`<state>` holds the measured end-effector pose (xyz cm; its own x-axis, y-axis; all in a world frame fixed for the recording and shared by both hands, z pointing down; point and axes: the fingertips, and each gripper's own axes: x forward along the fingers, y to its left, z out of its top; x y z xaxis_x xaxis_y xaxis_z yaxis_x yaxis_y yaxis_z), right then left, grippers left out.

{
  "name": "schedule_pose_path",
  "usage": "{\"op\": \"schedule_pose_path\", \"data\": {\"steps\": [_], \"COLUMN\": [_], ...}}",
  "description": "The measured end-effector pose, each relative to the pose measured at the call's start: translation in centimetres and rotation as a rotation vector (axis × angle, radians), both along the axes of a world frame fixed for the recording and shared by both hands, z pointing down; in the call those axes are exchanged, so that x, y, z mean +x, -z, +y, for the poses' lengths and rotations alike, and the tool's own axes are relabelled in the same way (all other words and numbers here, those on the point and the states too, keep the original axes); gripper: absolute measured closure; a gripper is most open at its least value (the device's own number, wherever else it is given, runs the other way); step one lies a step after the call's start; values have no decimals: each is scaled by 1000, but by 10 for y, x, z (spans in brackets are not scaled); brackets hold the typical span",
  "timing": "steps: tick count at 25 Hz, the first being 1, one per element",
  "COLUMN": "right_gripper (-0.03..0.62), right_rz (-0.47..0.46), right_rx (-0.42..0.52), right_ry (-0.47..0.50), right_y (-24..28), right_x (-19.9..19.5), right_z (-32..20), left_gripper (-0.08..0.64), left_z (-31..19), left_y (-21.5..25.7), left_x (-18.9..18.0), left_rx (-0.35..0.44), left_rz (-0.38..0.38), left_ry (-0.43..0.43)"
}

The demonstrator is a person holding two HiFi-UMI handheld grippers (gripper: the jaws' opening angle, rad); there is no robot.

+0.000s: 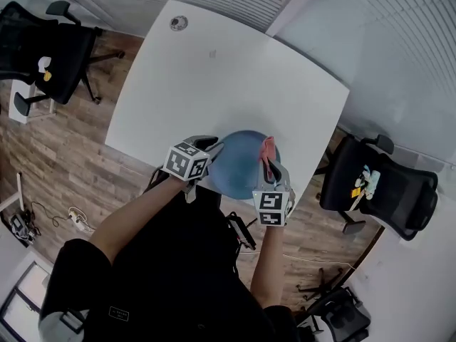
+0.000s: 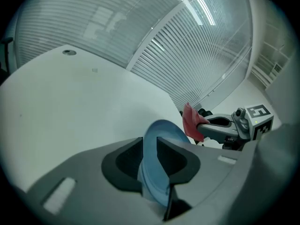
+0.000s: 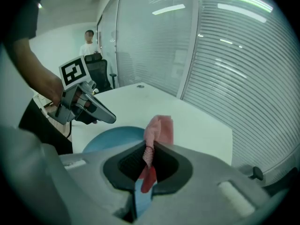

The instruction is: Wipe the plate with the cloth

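A blue plate [image 1: 242,168] hangs level over the near edge of the white table [image 1: 214,84], partly past that edge. My left gripper [image 1: 214,148] is shut on the plate's left rim. In the left gripper view the plate [image 2: 161,132] stands edge-on and fills the gap between the jaws of that gripper [image 2: 150,142]. My right gripper [image 1: 269,168] is shut on a pink-red cloth [image 1: 268,150] above the plate's right rim. The cloth [image 3: 159,128] sticks up out of its jaws [image 3: 150,149], with the plate [image 3: 110,136] just below and the left gripper [image 3: 105,116] beyond.
Black office chairs stand at the left [image 1: 50,52] and right [image 1: 377,187] of the table. A round cable port [image 1: 179,23] sits at the table's far corner. Glass walls with blinds [image 3: 234,69] run behind. A person [image 3: 89,43] stands far off.
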<state>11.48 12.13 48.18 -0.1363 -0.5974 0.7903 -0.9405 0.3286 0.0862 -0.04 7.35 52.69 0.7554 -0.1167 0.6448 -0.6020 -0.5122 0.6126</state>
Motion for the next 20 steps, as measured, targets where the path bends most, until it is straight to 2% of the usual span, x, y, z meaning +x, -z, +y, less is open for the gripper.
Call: {"op": "schedule_pose_path", "data": {"steps": [5,9,12,16,20], "right_gripper": [568,568,568,565,565], "right_rz": [-72,-147,-196,-219,-207], "right_rx": [170,322,427,569,694], "right_ry": [-82,-164,-202,-239,-274], "right_y": [45,86,118,161,197], "right_x": [-5,-1,3,-3,-3], "right_z": [-2,-4,-4,-3,8], "left_gripper": [513,561,561,561,561], "left_z": [-10,-17,-19,-25,-25], "left_y": [36,74,106,157,201], "left_x": [-3,-3,-3,-15,-21], "left_rx": [86,192,275,439,615], "left_rz": [42,105,154,226,243], "left_ry": [7,2,13,63,90]}}
